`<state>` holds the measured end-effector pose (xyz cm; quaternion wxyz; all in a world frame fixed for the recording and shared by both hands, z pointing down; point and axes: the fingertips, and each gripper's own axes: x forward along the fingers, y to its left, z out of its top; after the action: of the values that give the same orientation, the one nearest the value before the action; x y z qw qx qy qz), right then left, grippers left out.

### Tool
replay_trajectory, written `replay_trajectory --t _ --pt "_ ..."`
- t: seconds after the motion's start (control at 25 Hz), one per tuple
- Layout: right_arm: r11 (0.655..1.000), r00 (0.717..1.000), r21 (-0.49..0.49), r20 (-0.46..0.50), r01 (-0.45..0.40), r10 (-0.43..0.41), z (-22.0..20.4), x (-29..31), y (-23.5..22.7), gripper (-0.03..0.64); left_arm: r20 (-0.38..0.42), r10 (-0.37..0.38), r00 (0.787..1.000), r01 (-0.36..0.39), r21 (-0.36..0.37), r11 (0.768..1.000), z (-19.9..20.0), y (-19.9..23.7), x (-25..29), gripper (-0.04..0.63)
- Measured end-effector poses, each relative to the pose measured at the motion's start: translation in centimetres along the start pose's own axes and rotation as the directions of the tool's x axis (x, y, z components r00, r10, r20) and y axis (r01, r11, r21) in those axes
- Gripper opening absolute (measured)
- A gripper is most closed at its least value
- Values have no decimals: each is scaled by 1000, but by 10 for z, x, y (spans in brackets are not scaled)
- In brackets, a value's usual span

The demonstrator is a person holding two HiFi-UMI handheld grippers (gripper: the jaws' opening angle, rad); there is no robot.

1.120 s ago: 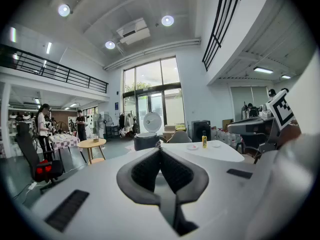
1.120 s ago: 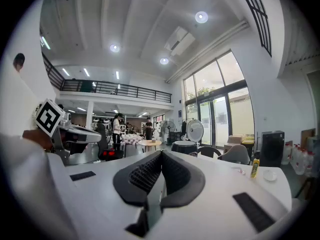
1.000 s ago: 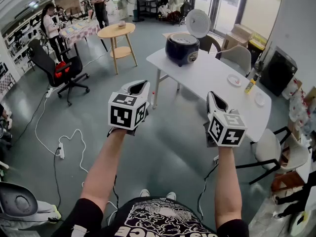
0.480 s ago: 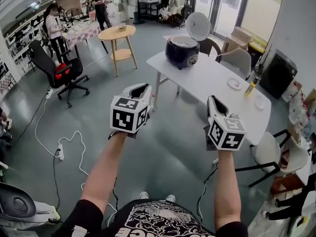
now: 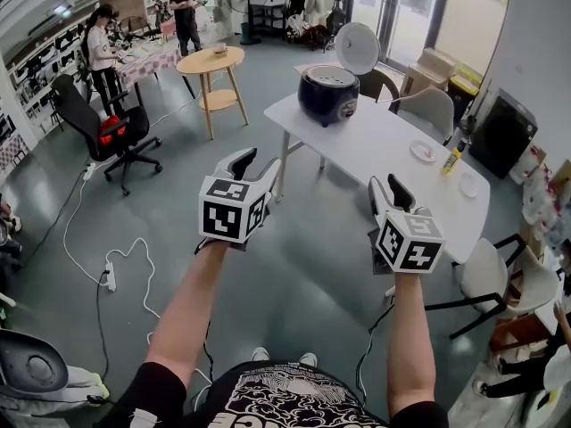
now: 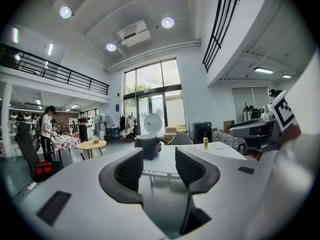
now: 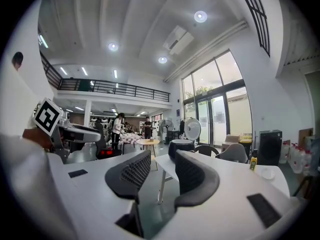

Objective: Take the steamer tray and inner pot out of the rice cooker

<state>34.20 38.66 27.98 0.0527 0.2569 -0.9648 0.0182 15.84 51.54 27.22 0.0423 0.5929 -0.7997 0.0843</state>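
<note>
Closest in, two bare forearms reach out from a black printed T-shirt (image 5: pixel 285 399), each hand carrying a tool over the grey floor (image 5: pixel 303 275). The left gripper (image 5: pixel 257 160) is held about level. Its jaws are opening right now, partway apart, and only air and floor lie between the ribbed pads. The right gripper (image 5: pixel 386 187) sits alongside, well apart from the left. Its jaws are opening too, with a slightly narrower gap, and it grips nothing either. Each carries its marker cube facing back at the camera.

Down on the floor to the left, a white cable and power strip (image 5: pixel 110 273) snake across.

Beyond the grippers stands the long white table (image 5: pixel 384 141), with a white chair (image 5: pixel 486 266) near its right end and a grey chair (image 5: pixel 431 105) behind it. A small yellow bottle (image 5: pixel 452 156) and a little plate (image 5: pixel 423 147) sit toward the table's right side.

At the table's far left end is the dark rice cooker (image 5: pixel 328 92), its white lid (image 5: pixel 357 45) standing straight up and open. Both grippers are well short of it. The steamer tray and inner pot can't be made out from this distance.

Further left are a black office chair (image 5: pixel 107 123) and a round wooden table (image 5: pixel 211 58). Two people (image 5: pixel 98 47) stand at the back wall.
</note>
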Motion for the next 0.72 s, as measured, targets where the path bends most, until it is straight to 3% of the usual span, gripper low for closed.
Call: replay_trajectory --t 0.72 --pt "1000 1000 21 6 12 -12 -4 2 -39 353 1 -21 1000 21 -10 1000 4 -32 27 388"
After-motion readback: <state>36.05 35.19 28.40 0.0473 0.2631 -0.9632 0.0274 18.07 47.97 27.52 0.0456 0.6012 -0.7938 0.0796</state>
